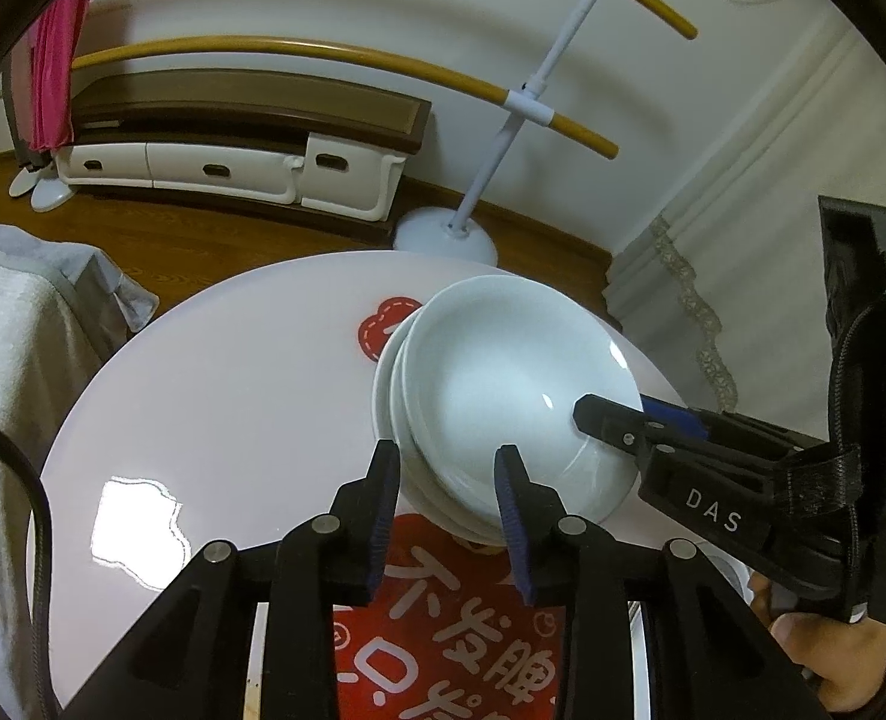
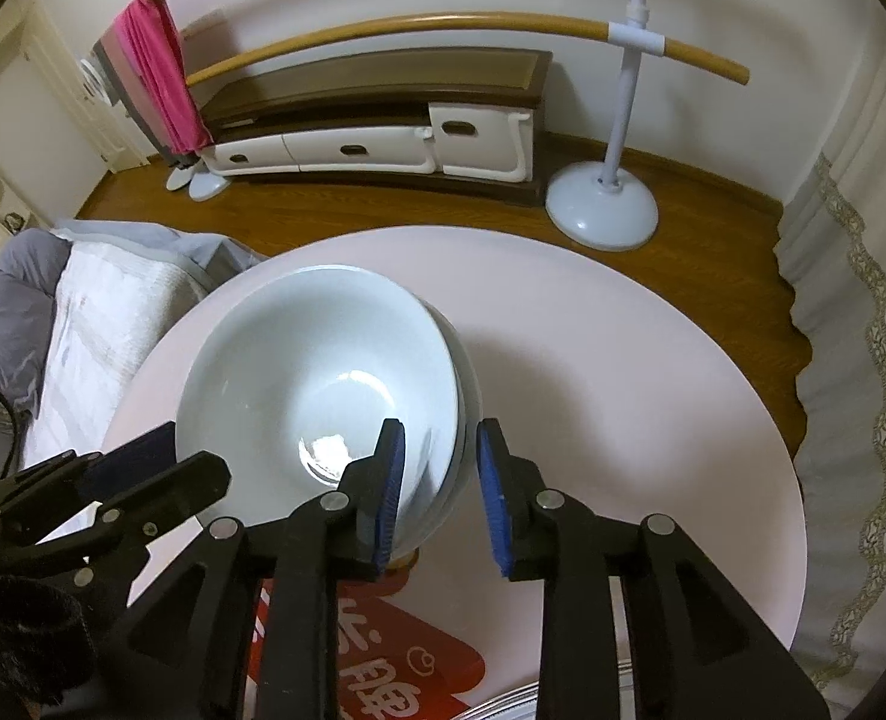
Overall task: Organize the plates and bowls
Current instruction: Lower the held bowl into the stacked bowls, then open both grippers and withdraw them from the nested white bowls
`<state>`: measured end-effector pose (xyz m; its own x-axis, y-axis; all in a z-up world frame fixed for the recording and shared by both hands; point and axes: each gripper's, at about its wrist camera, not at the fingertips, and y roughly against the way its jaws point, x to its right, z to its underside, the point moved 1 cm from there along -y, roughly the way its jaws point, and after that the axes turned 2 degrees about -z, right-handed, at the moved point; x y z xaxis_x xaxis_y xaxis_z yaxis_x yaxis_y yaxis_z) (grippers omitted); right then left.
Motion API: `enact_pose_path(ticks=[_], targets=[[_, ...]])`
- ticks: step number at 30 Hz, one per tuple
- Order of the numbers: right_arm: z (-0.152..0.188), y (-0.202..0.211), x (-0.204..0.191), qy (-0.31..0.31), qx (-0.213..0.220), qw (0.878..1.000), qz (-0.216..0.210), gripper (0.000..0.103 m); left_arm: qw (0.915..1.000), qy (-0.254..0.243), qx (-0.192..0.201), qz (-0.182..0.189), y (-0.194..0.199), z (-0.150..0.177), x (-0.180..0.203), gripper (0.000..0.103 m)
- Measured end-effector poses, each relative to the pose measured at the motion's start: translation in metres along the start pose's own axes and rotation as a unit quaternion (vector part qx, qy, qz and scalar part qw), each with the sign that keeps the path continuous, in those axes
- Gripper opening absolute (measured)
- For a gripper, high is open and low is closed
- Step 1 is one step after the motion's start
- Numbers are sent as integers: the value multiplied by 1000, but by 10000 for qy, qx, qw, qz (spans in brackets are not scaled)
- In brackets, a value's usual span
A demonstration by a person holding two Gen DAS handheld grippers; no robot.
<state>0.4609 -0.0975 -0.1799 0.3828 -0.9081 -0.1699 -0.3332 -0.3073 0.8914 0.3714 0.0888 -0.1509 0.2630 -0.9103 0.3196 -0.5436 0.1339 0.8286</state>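
Observation:
A stack of white bowls (image 1: 503, 396) sits on the round white table (image 1: 215, 408); it also shows in the right wrist view (image 2: 323, 372). My left gripper (image 1: 449, 480) is open, its jaws straddling the near rim of the stack, one pad inside the top bowl. My right gripper (image 2: 440, 468) is open, its jaws straddling the stack's right rim; it also shows in the left wrist view (image 1: 623, 420) with one finger resting inside the top bowl. The left gripper shows at lower left in the right wrist view (image 2: 161, 480).
A red sticker with white characters (image 1: 479, 630) lies on the table near me. Beyond the table stand a white floor stand base (image 2: 602, 204), a low cabinet with drawers (image 2: 371, 138), a grey-covered bed (image 2: 53, 312) at left and a lace curtain (image 2: 851, 360) at right.

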Motion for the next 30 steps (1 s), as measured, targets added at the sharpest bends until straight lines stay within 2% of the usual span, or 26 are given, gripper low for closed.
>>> enact_pose_path(ticks=[7,10,14,17,18,19,23,30], targets=[[6,13,5,-228,208,9989,-348,28,9999,-85,115,-92,7,6,0,39],[14,29,3,-262,412,9979,-435,34,9997,-172,188,-63,13,12,3,44],[25,54,0,-358,758,9941,-693,54,9988,-310,382,-48,25,21,8,55],[37,78,-4,-335,1207,9876,-949,81,9978,-376,539,-44,36,32,11,60],[42,86,-5,-350,1394,9841,-1043,95,9975,-400,578,-53,39,35,12,62],[50,97,-4,-389,1631,9792,-1141,99,9970,-440,638,-74,43,39,13,62],[63,112,-3,-549,1907,9739,-1104,102,9956,-554,742,-107,52,51,15,67],[84,112,4,-672,1719,9807,-640,102,9919,-792,946,-290,64,72,19,68]])
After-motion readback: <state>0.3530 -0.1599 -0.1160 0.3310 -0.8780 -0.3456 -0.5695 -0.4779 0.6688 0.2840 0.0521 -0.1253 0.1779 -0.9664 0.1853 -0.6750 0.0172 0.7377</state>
